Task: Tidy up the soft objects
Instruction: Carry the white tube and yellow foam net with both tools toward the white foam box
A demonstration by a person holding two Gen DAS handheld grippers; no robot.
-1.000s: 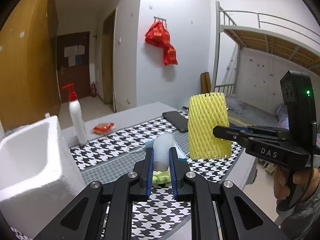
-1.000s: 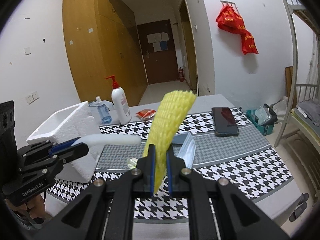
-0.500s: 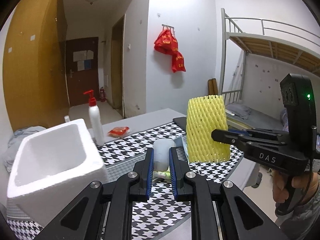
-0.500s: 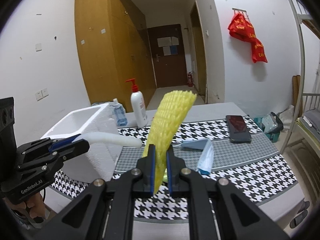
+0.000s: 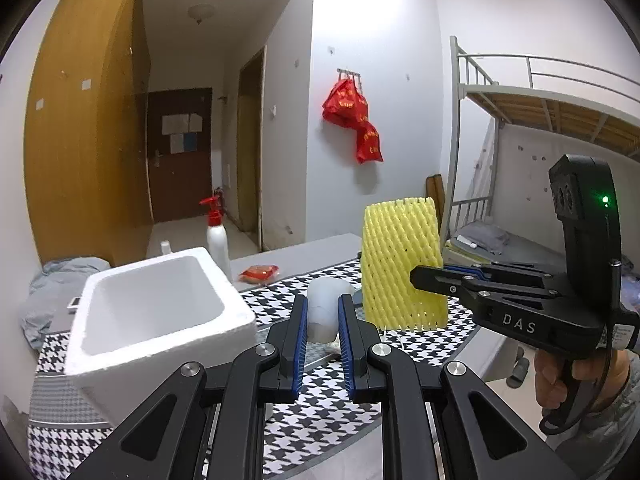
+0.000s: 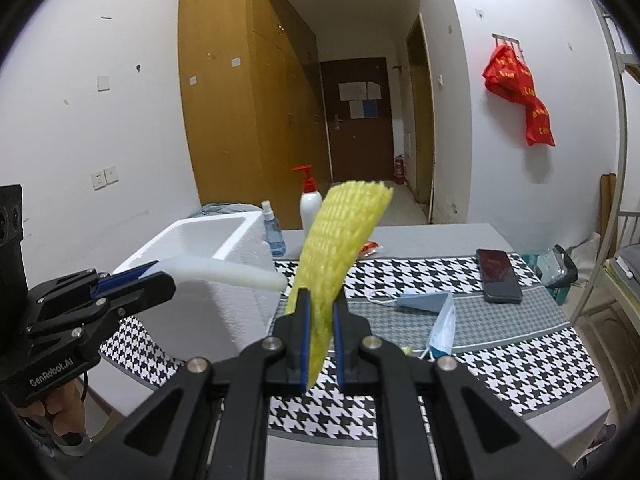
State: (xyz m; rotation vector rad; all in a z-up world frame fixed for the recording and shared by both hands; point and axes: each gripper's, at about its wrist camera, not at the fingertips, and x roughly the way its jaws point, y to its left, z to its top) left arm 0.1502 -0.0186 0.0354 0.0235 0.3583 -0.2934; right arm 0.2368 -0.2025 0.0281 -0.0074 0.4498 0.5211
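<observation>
My left gripper (image 5: 322, 312) is shut on a white foam sheet (image 5: 325, 312), which sticks out forward; the sheet also shows in the right wrist view (image 6: 224, 273). My right gripper (image 6: 321, 312) is shut on a yellow foam net sleeve (image 6: 340, 236) and holds it upright above the table; the sleeve (image 5: 400, 264) and the right gripper (image 5: 420, 276) show in the left wrist view. An open white styrofoam box (image 5: 152, 304) stands on the table to the left, just beside the left gripper (image 6: 160, 278).
On the houndstooth tablecloth (image 6: 500, 360) lie a blue face mask (image 6: 436, 308) and a black phone (image 6: 498, 274). A pump bottle (image 6: 310, 210), a blue spray bottle (image 6: 274, 234) and a red packet (image 5: 259, 273) stand behind the box. A bunk bed (image 5: 540, 120) is at the right.
Both grippers have swung left toward the styrofoam box, each still holding its foam piece. The box now fills more of both views.
</observation>
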